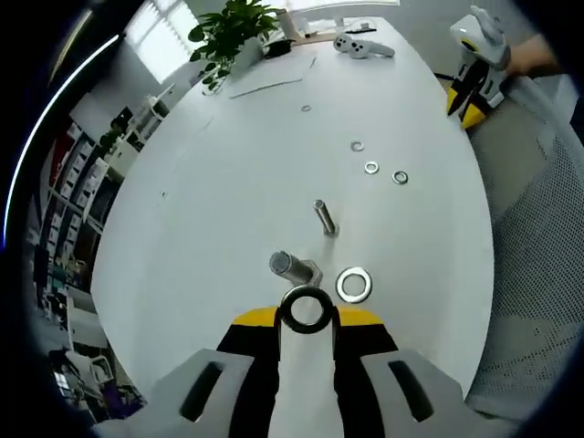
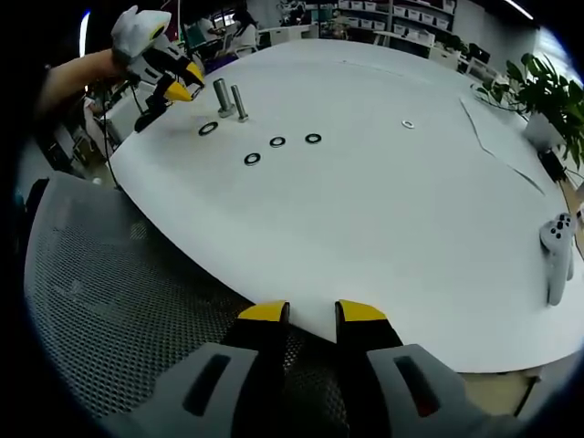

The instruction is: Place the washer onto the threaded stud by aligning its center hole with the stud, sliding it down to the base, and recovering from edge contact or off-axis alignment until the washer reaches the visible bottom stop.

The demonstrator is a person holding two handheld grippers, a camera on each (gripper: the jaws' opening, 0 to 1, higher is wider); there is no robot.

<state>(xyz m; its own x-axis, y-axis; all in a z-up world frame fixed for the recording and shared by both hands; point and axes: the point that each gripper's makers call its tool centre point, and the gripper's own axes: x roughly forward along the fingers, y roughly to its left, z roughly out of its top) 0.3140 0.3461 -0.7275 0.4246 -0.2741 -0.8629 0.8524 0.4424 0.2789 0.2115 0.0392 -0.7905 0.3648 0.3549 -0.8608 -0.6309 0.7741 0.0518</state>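
My left gripper (image 1: 306, 315) is shut on a steel washer (image 1: 306, 308), held by its rim between the yellow tips. Just ahead of it stands a thick threaded stud (image 1: 292, 266) on a hex base, with the washer low and close to that base. A thinner stud (image 1: 325, 219) stands farther back. A second large washer (image 1: 354, 285) lies flat on the table to the right of the thick stud. The right gripper view has the left gripper (image 2: 172, 84), held in a hand, beside both studs (image 2: 224, 97). My right gripper (image 2: 312, 315) is open with nothing in it, over the table's near edge.
The table is round and white (image 1: 228, 182). Three small washers (image 1: 371, 168) lie beyond the studs, and one more (image 1: 306, 109) lies farther off. A plant (image 1: 233, 36), papers (image 1: 265, 84) and a white controller (image 1: 363, 44) are at the far side. A mesh chair (image 2: 119, 301) stands under my right gripper.
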